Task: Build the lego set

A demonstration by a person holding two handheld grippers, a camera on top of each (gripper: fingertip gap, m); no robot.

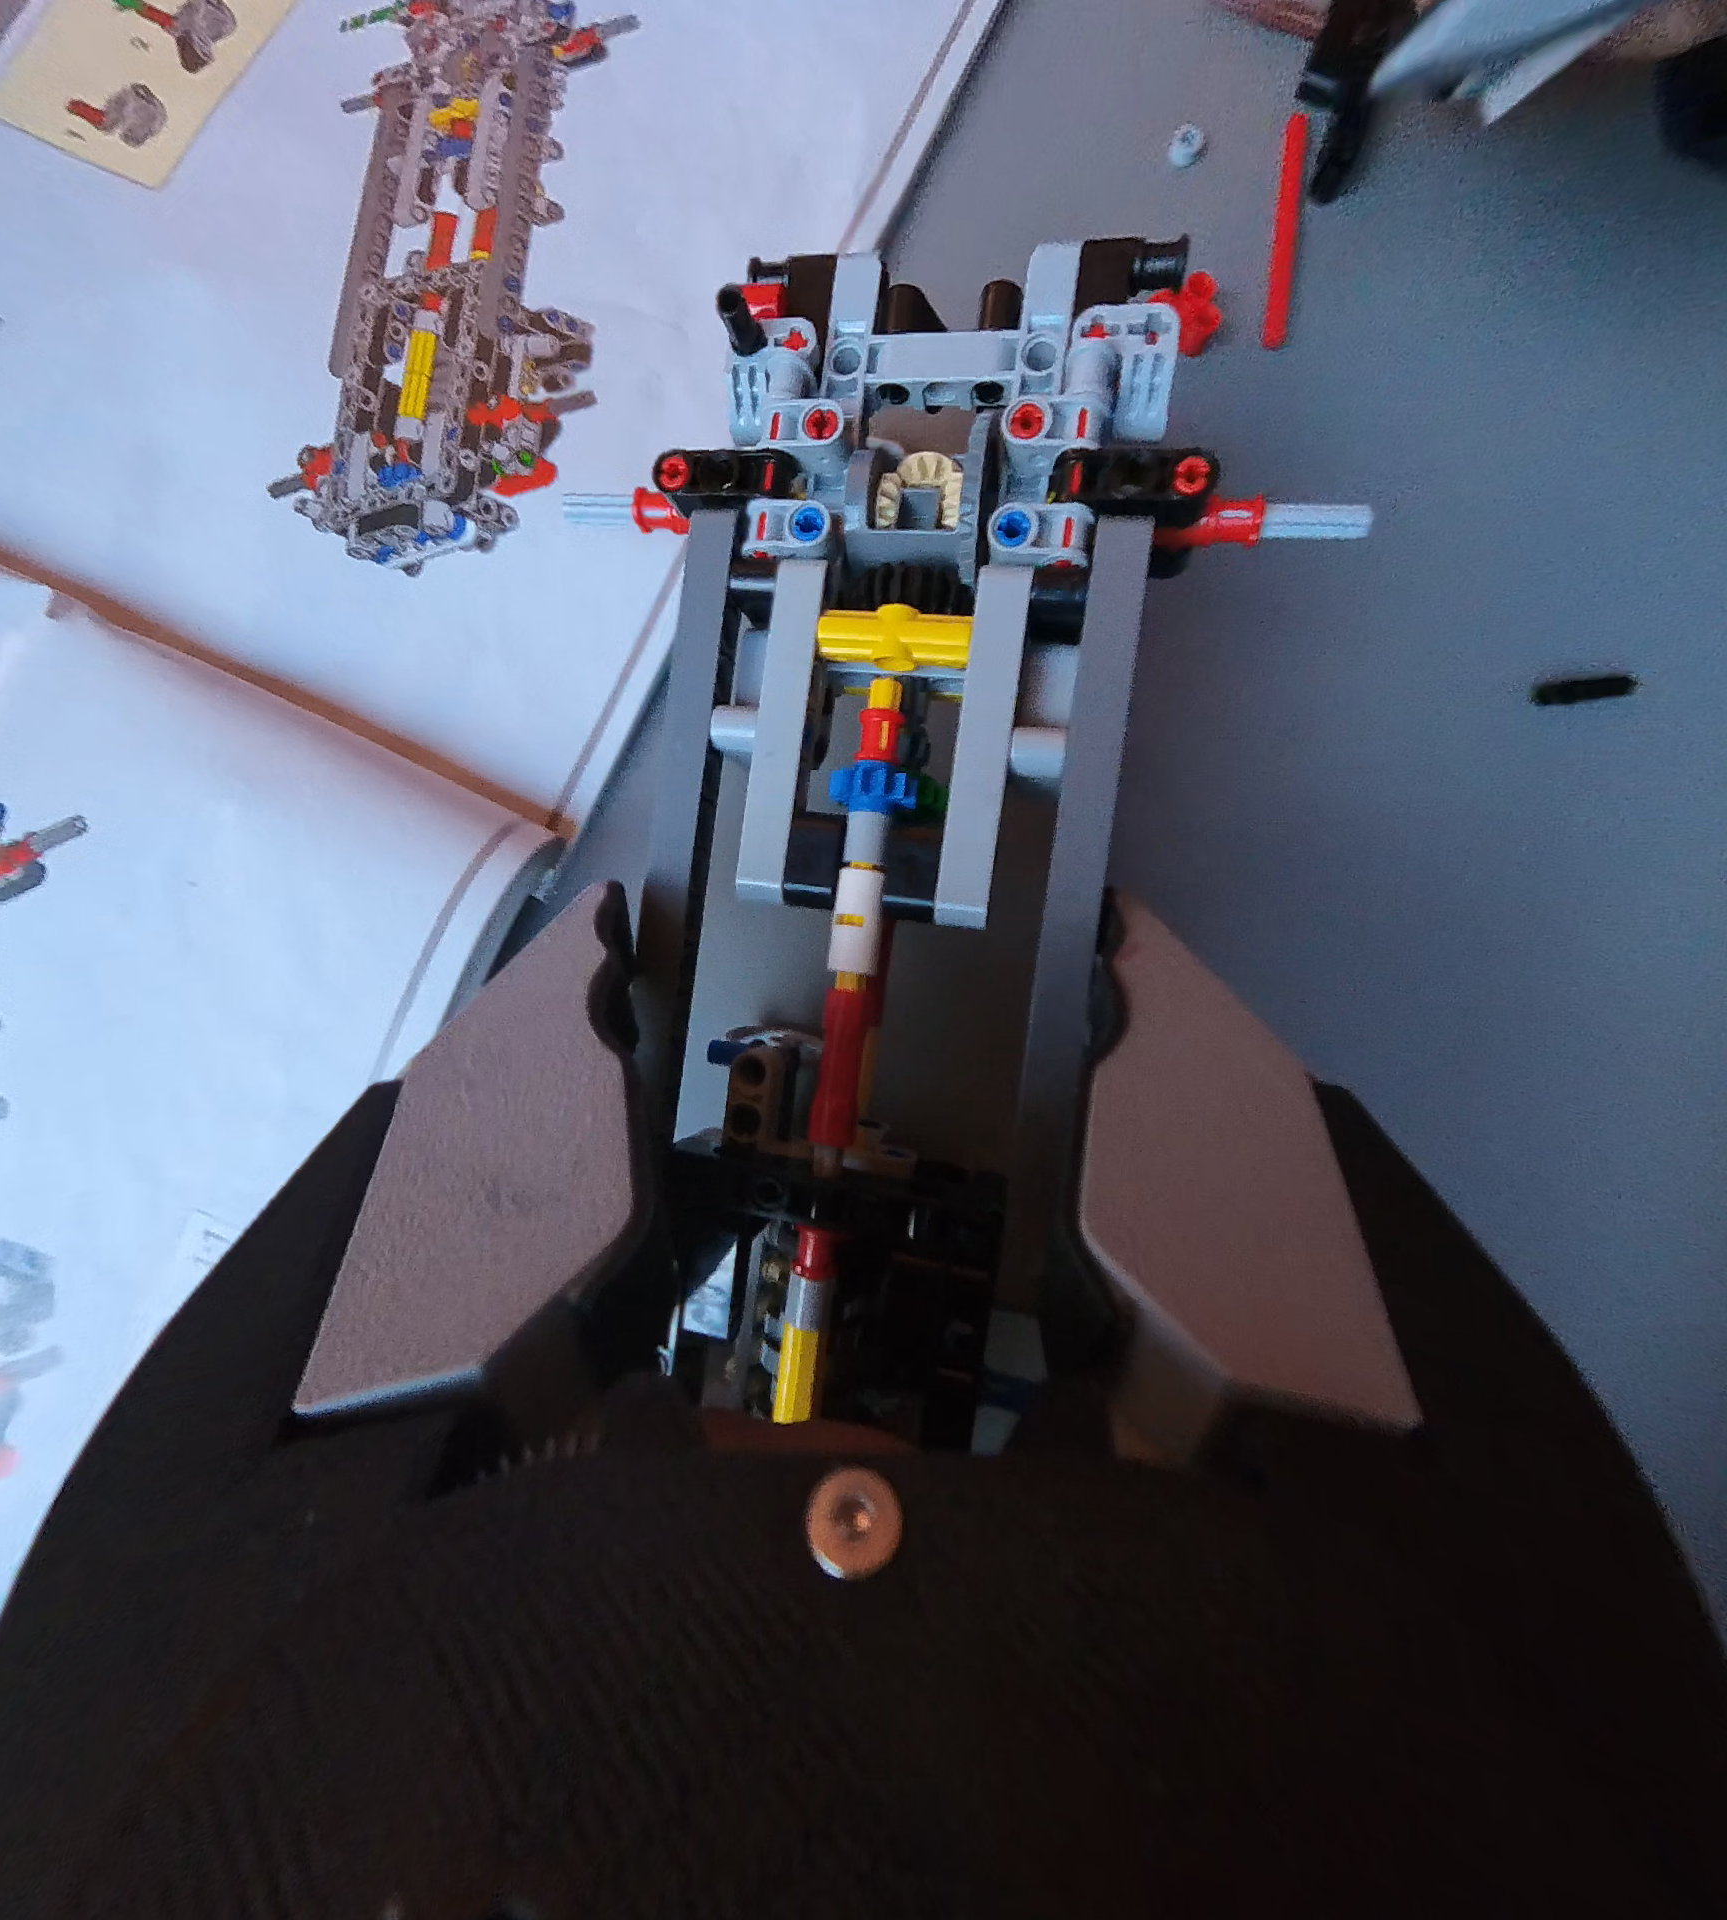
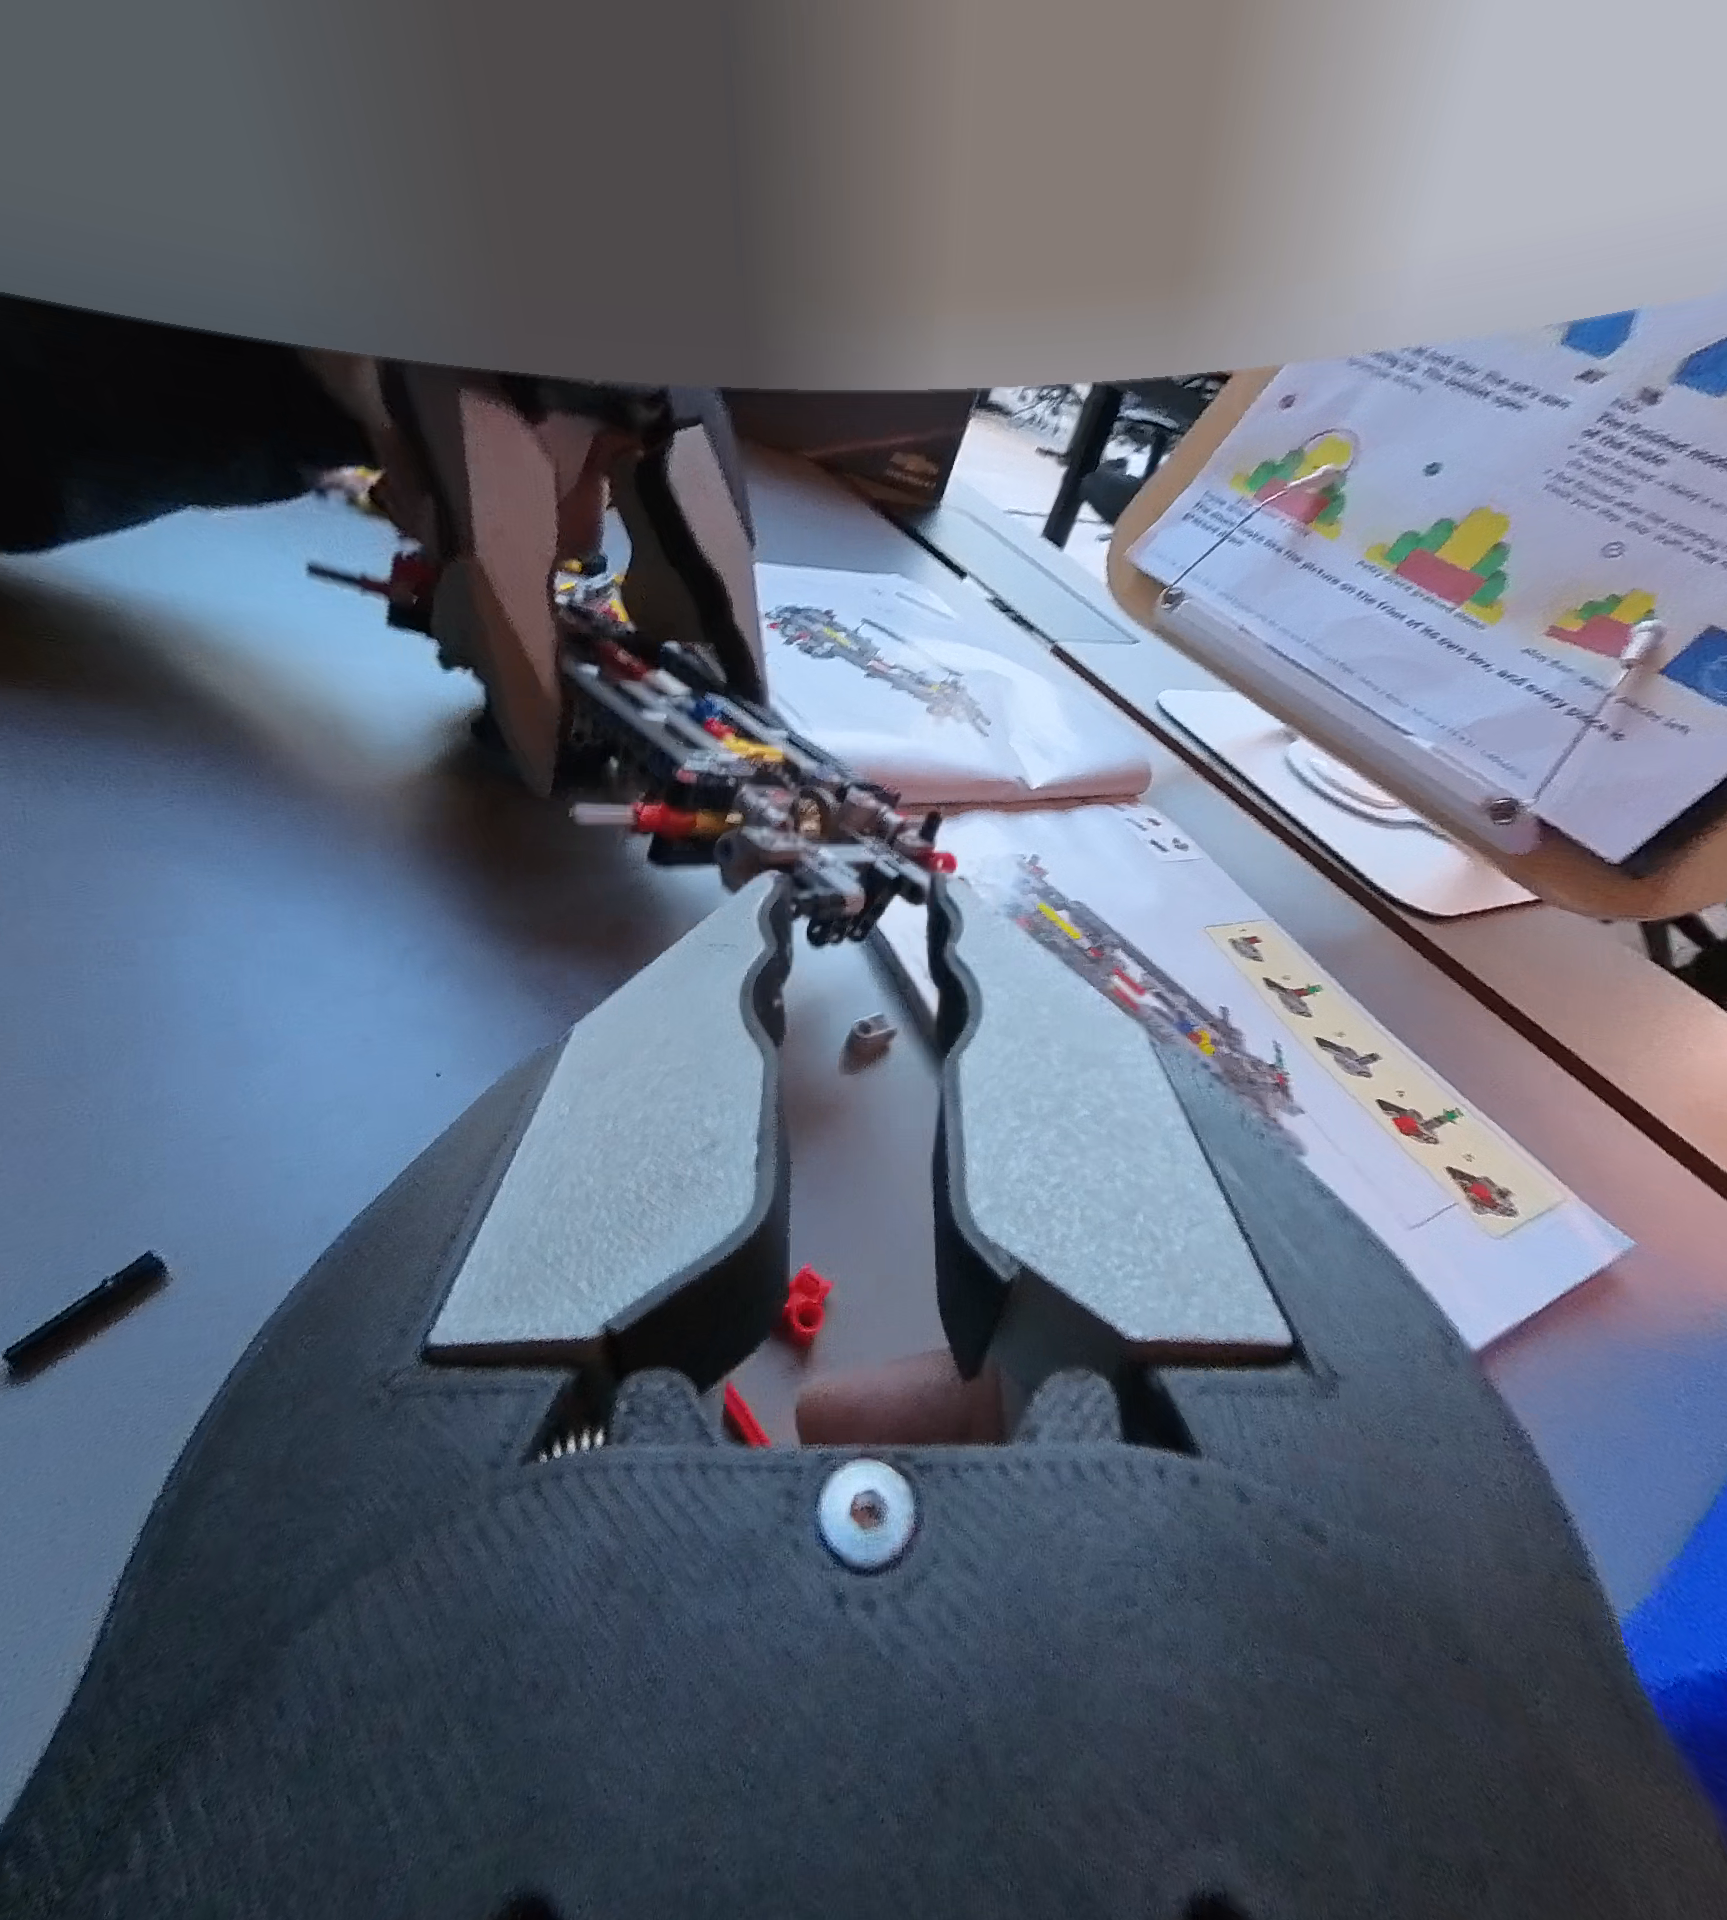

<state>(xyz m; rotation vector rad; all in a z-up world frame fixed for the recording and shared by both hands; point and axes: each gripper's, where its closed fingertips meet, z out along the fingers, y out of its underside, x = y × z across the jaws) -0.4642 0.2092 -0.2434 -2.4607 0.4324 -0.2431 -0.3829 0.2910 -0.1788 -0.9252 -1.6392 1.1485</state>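
In the left wrist view, your left gripper (image 1: 864, 977) is clamped across the two long grey side beams of the brick-built chassis (image 1: 932, 644); keep that hold level over the grey table (image 1: 1461, 935). In the right wrist view, your right gripper (image 2: 854, 920) stands partly apart around a small black assembly (image 2: 843, 899) at the chassis's near end; blur hides whether the pads press, so square them before squeezing.

Model (image 1: 926, 644) between left gripper (image 1: 864, 997) jaws, its far end at right gripper (image 2: 854, 935) jaws; booklet (image 1: 215, 582) on counter (image 1: 1461, 935) left of model, rod (image 1: 1283, 229) and pin (image 1: 1581, 688) to its right.
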